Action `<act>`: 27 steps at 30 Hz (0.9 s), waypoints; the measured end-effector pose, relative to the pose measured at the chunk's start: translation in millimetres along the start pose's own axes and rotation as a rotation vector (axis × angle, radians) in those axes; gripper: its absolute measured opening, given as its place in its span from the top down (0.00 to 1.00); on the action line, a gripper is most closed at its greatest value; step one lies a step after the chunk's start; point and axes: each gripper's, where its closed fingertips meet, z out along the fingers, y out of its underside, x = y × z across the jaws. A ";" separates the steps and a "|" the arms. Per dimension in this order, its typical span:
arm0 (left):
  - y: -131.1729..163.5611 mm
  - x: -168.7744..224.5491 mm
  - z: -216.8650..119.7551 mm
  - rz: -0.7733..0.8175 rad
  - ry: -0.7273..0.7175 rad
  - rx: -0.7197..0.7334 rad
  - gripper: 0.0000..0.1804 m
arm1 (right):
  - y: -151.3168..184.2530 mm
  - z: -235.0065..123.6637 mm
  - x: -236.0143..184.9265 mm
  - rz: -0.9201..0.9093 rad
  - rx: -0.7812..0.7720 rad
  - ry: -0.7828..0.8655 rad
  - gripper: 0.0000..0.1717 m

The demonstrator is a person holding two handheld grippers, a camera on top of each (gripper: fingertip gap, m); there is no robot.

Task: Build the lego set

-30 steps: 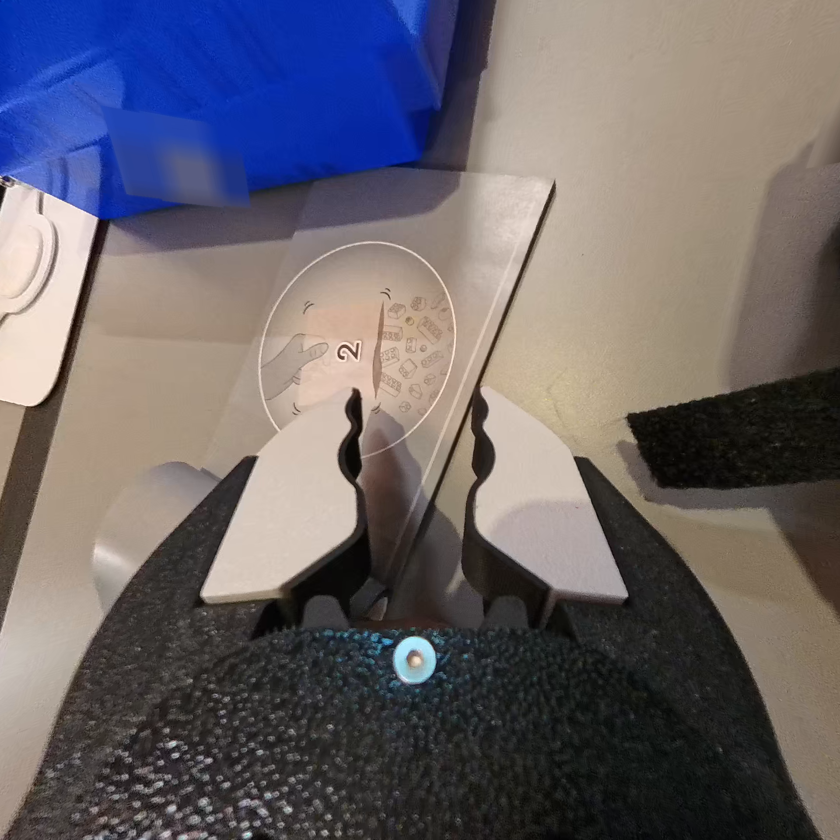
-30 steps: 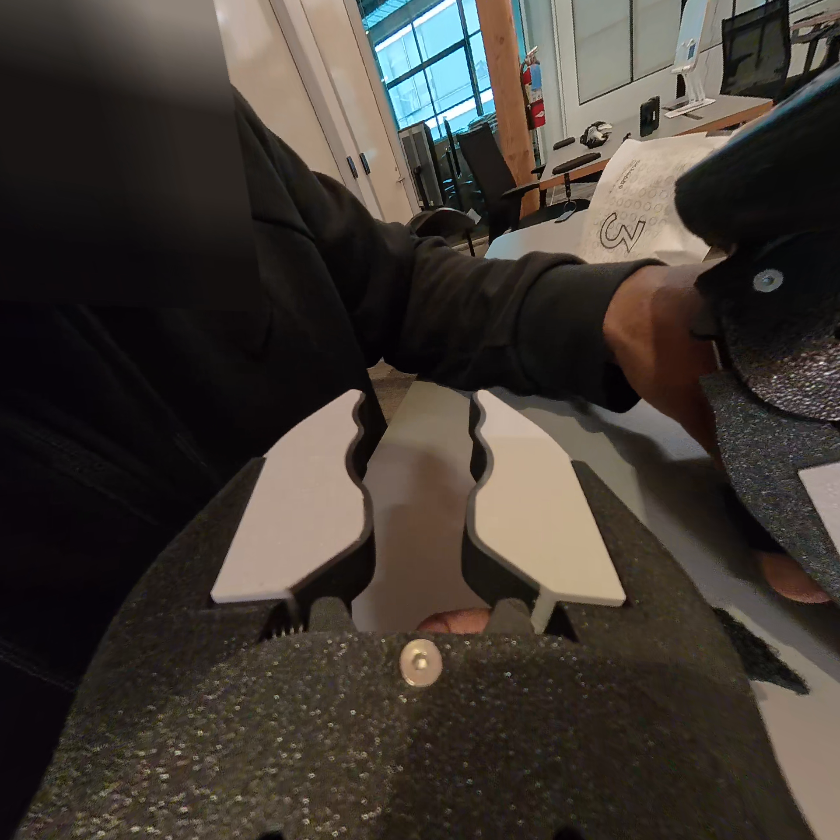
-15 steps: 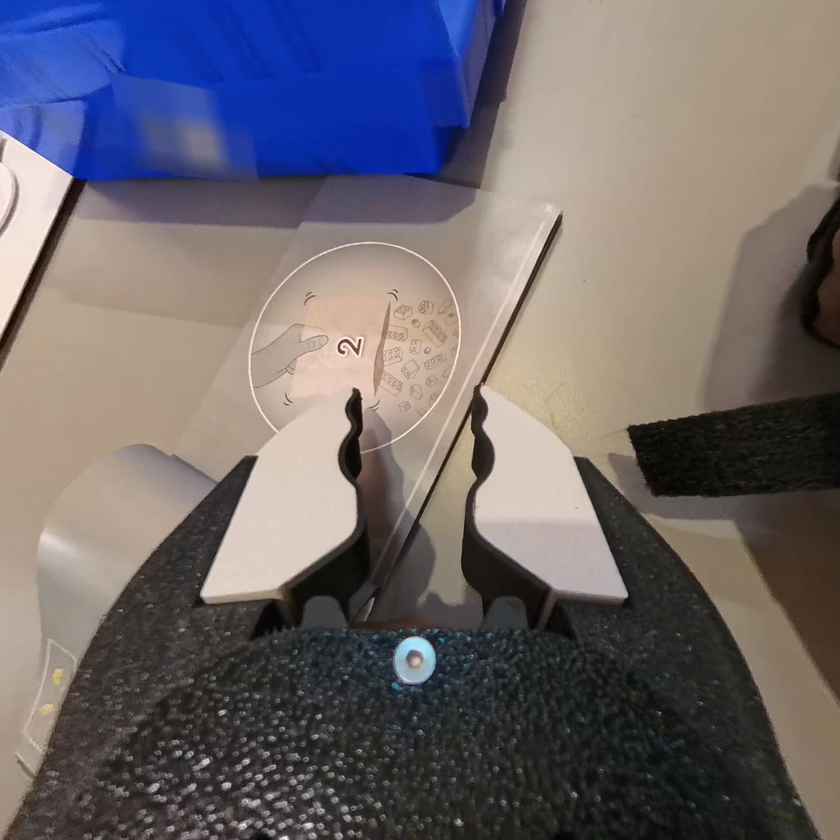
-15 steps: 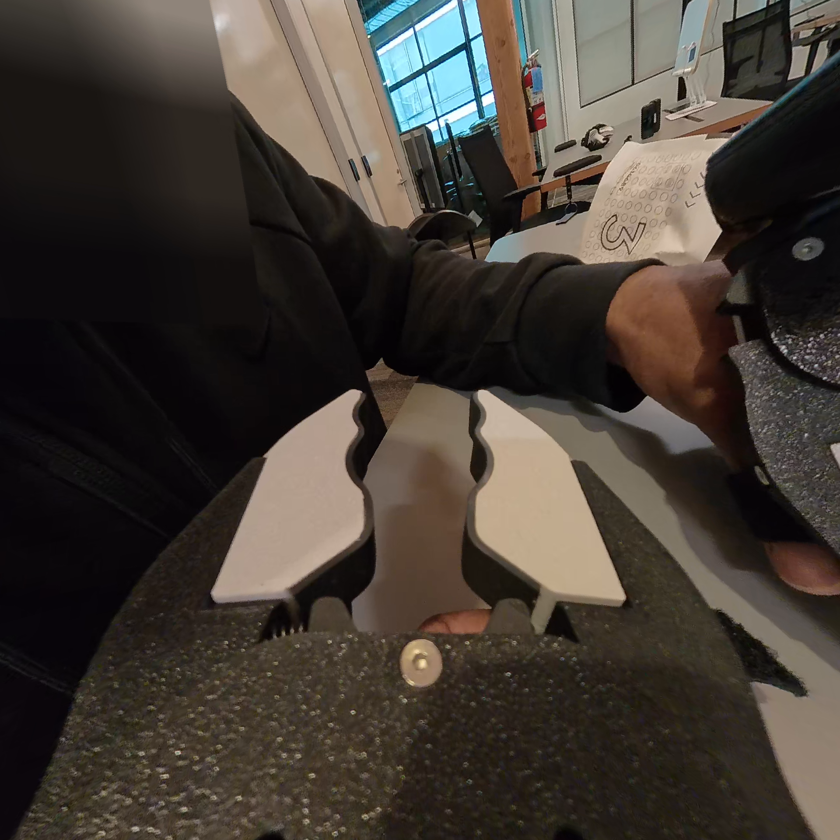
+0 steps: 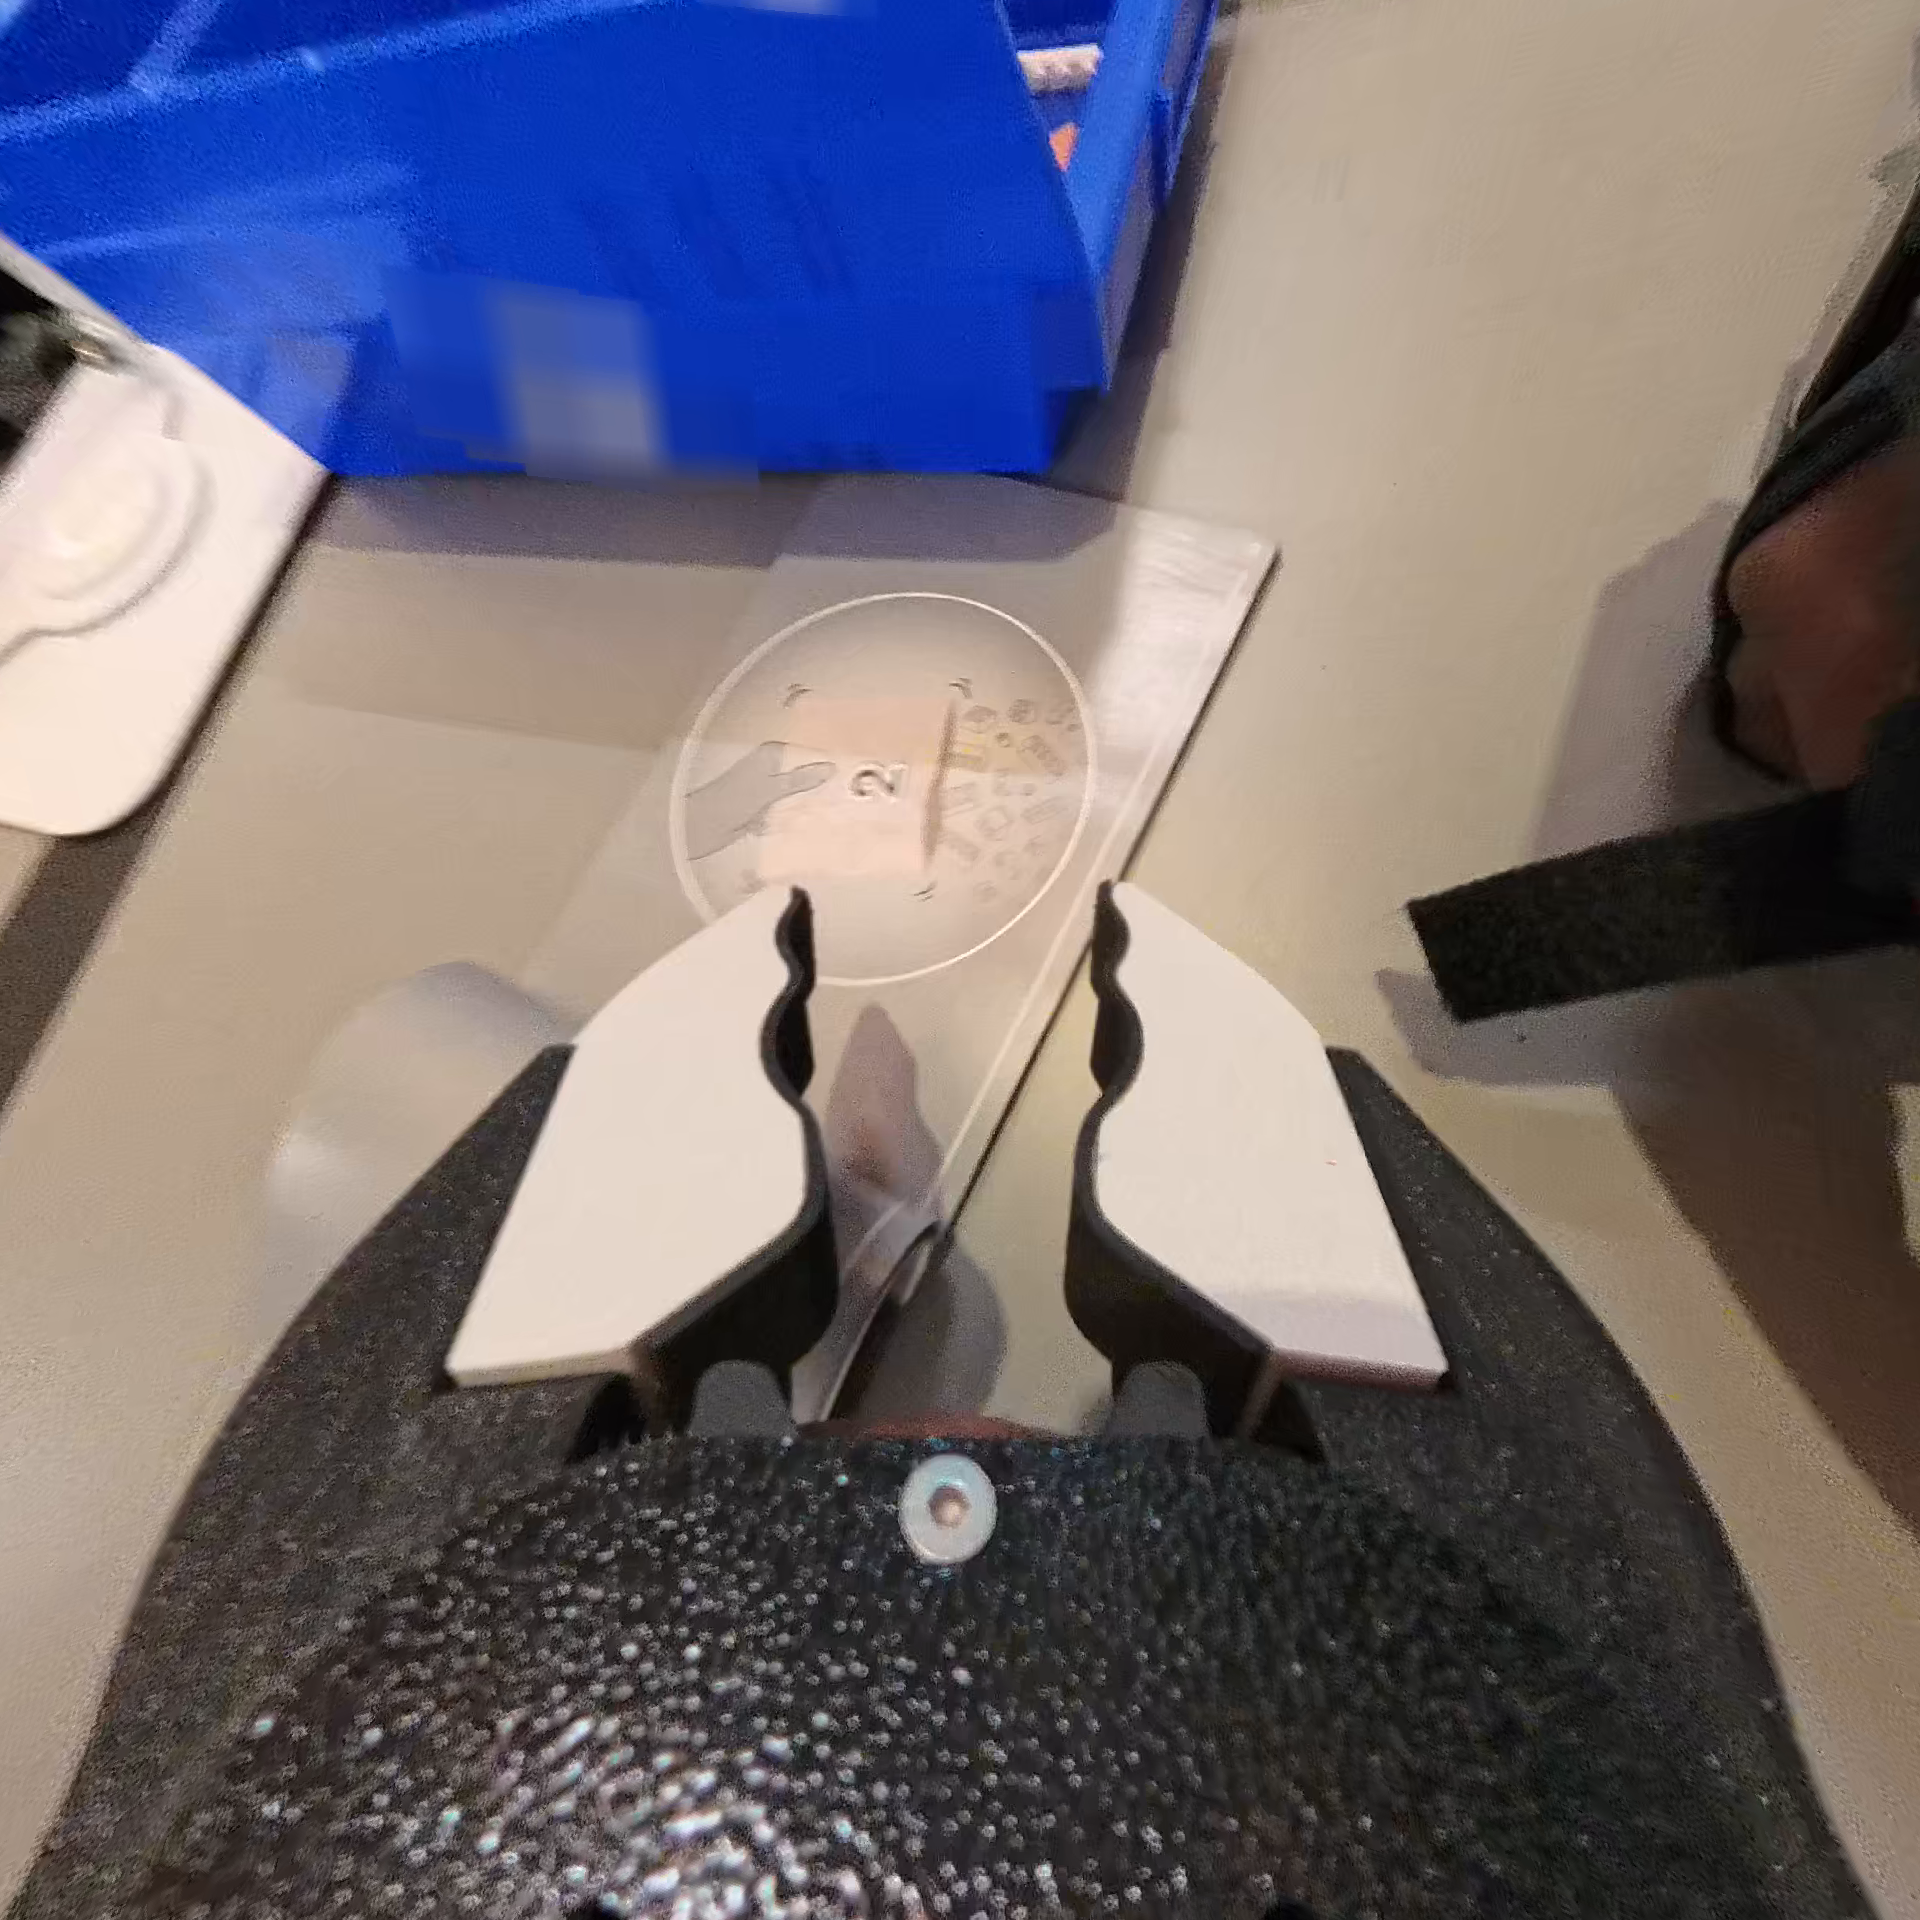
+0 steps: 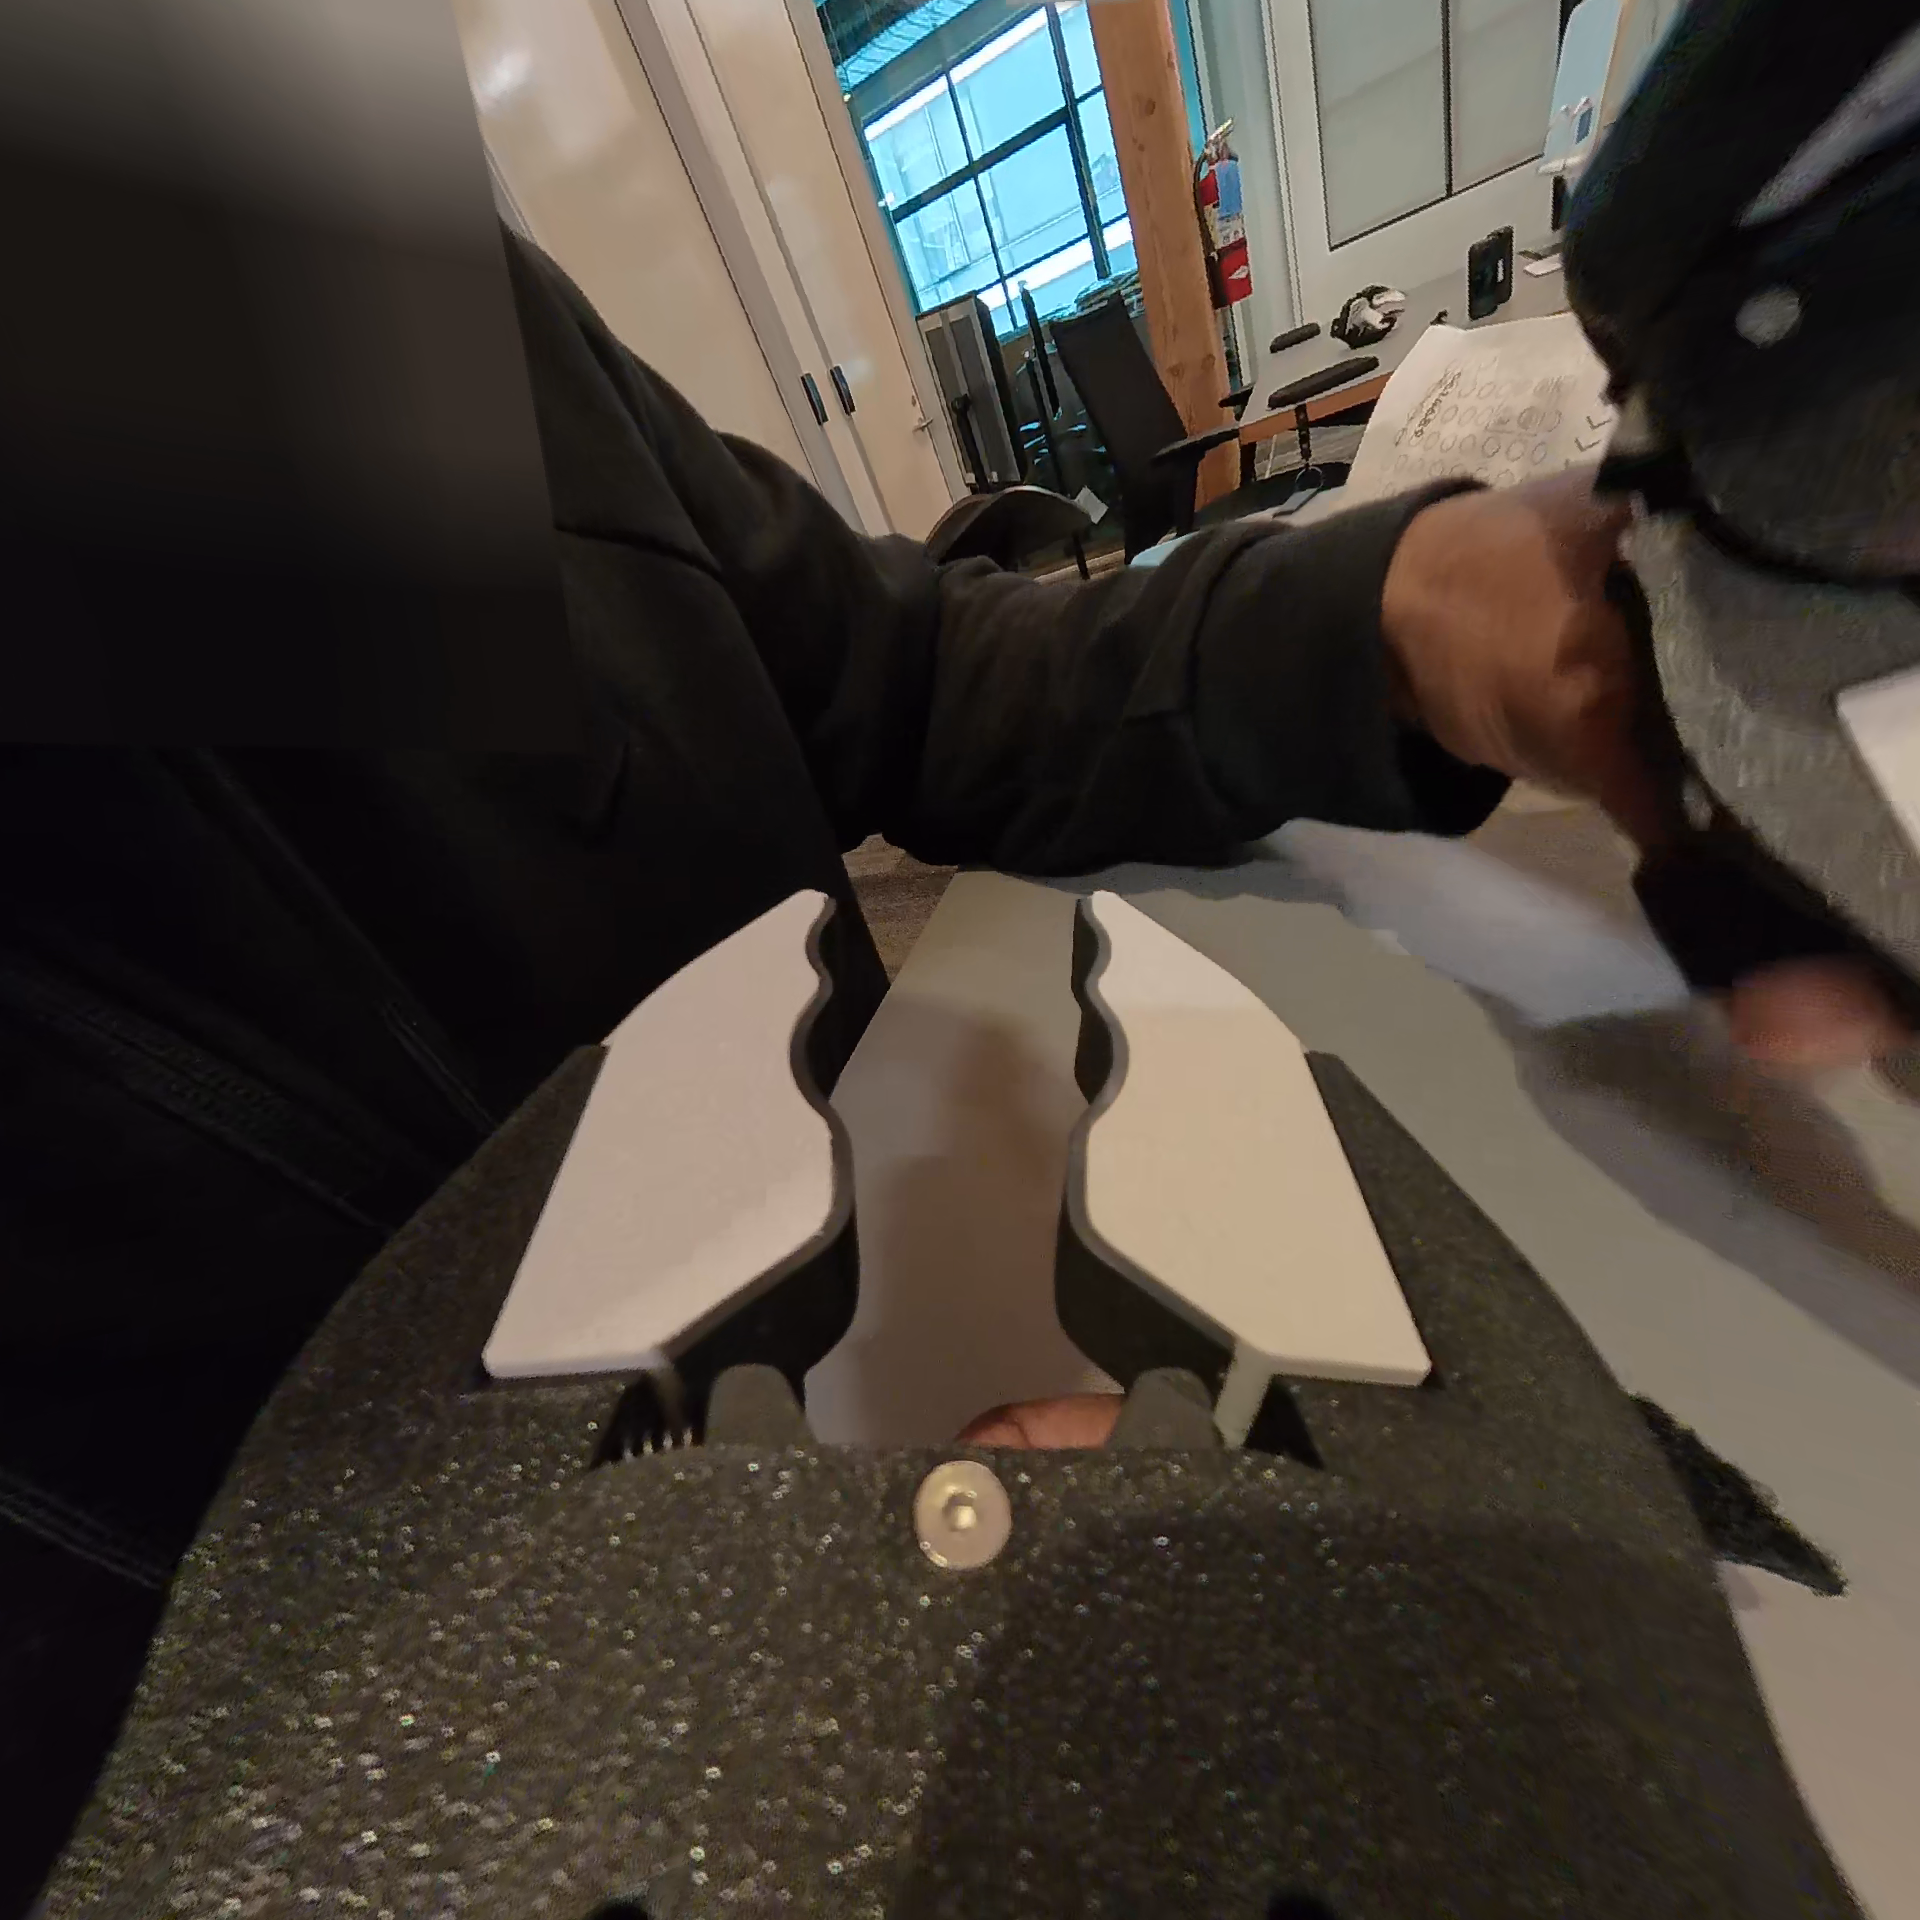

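In the left wrist view, my left gripper [image 5: 951, 904] is open just above a flat pale paper packet [image 5: 883, 790] with a printed circle that lies on the beige table [image 5: 1455, 416]. The packet's right edge runs between the fingers, and neither pad presses on it. In the right wrist view, my right gripper [image 6: 951, 914] is open with nothing between its fingers. It hangs over the grey table's near edge [image 6: 956, 1143] and points toward the person's dark torso. The left gripper [image 6: 1787, 644] shows blurred at the right of that view, held by a hand [image 6: 1507, 644].
A blue bin [image 5: 623, 208] stands just beyond the packet. A white moulded piece [image 5: 94, 623] lies at the left, and a grey rounded object [image 5: 416, 1091] beside the left finger. A black strap [image 5: 1662, 914] lies at the right. Another printed paper bag [image 6: 1486, 416] stands farther off. My left gripper's tips are some 8 cm from the black strap [image 5: 1662, 914].
My left jaws have opened a little wider, and the left gripper has shifted so that more of the blue bin shows. The right gripper has not moved.
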 end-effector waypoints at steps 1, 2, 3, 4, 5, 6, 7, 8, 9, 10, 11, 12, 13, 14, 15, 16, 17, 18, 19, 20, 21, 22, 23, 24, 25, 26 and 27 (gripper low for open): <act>-0.5 -8.6 -11.0 0.008 -0.030 0.019 0.71 | -0.1 -0.1 -0.2 0.000 0.000 -0.001 0.75; -0.1 -20.7 -24.3 0.011 -0.079 0.039 0.71 | -0.1 -0.3 -0.5 -0.001 0.001 -0.002 0.75; 1.5 -36.6 -39.5 0.001 -0.148 0.056 0.71 | -0.3 -0.6 -0.5 0.000 0.003 -0.003 0.75; 4.1 -54.0 -56.3 -0.016 -0.224 0.068 0.71 | -0.4 -0.7 -0.4 0.000 0.004 -0.002 0.75; 7.4 -70.6 -74.3 -0.037 -0.298 0.078 0.71 | -0.3 -0.5 -0.4 0.002 0.003 -0.003 0.75; 11.0 -86.4 -93.1 -0.057 -0.379 0.089 0.71 | -0.2 -0.4 -0.4 0.003 0.002 -0.004 0.75; 15.5 -101.0 -111.6 -0.075 -0.464 0.099 0.72 | -0.2 -0.4 -0.3 0.003 0.001 -0.003 0.75; 21.6 -113.1 -127.9 -0.093 -0.541 0.105 0.72 | -0.1 -0.3 -0.2 0.003 0.001 -0.003 0.75; 29.2 -122.8 -140.9 -0.118 -0.605 0.102 0.73 | 0.0 -0.2 0.0 0.006 0.000 -0.004 0.75; 38.0 -130.6 -150.3 -0.147 -0.653 0.089 0.73 | 0.1 -0.1 0.2 0.008 -0.001 -0.004 0.75; 46.9 -137.1 -157.0 -0.177 -0.693 0.072 0.73 | 0.2 0.0 0.3 0.008 -0.002 -0.004 0.75; 54.9 -141.5 -160.6 -0.205 -0.718 0.056 0.74 | 0.5 0.3 0.4 0.009 -0.004 -0.004 0.75; 61.5 -144.4 -162.5 -0.230 -0.732 0.041 0.74 | 0.6 0.4 0.4 0.010 -0.005 -0.004 0.75; 66.9 -146.5 -163.3 -0.252 -0.742 0.028 0.75 | 0.5 0.4 0.5 0.010 -0.005 -0.003 0.75; 71.8 -148.0 -163.4 -0.271 -0.749 0.011 0.75 | 0.4 0.3 0.5 0.010 -0.004 -0.003 0.75; 76.5 -149.4 -163.3 -0.288 -0.756 -0.009 0.75 | 0.4 0.2 0.6 0.011 -0.004 -0.003 0.75; 80.0 -150.4 -163.0 -0.293 -0.761 -0.024 0.75 | 0.3 0.2 0.6 0.011 -0.003 -0.003 0.75; 82.4 -151.5 -163.1 -0.289 -0.769 -0.036 0.75 | 0.2 0.1 0.6 0.011 -0.003 -0.003 0.75; 84.9 -152.7 -163.5 -0.286 -0.780 -0.048 0.75 | 0.2 0.0 0.6 0.011 -0.002 -0.003 0.75; 88.3 -154.2 -164.4 -0.288 -0.794 -0.065 0.75 | 0.1 0.0 0.6 0.011 -0.001 -0.003 0.75; 92.7 -155.8 -165.9 -0.290 -0.810 -0.089 0.76 | -0.1 -0.2 0.5 0.011 0.000 -0.003 0.75; 97.6 -157.9 -168.1 -0.295 -0.828 -0.113 0.76 | -0.2 -0.3 0.5 0.011 0.001 -0.003 0.75; 102.8 -160.1 -170.8 -0.304 -0.845 -0.133 0.76 | -0.4 -0.4 0.4 0.011 0.002 -0.003 0.75; 108.4 -162.5 -173.6 -0.321 -0.860 -0.149 0.76 | -0.4 -0.4 0.3 0.010 0.003 -0.003 0.75; 113.5 -164.7 -176.3 -0.345 -0.871 -0.156 0.76 | -0.5 -0.6 0.3 0.009 0.004 -0.003 0.75; 117.2 -166.8 -178.3 -0.367 -0.875 -0.152 0.76 | -0.5 -0.6 0.3 0.009 0.004 -0.003 0.75; 120.5 -168.5 -180.0 -0.383 -0.875 -0.146 0.76 | -0.6 -0.5 0.2 0.009 0.004 -0.003 0.75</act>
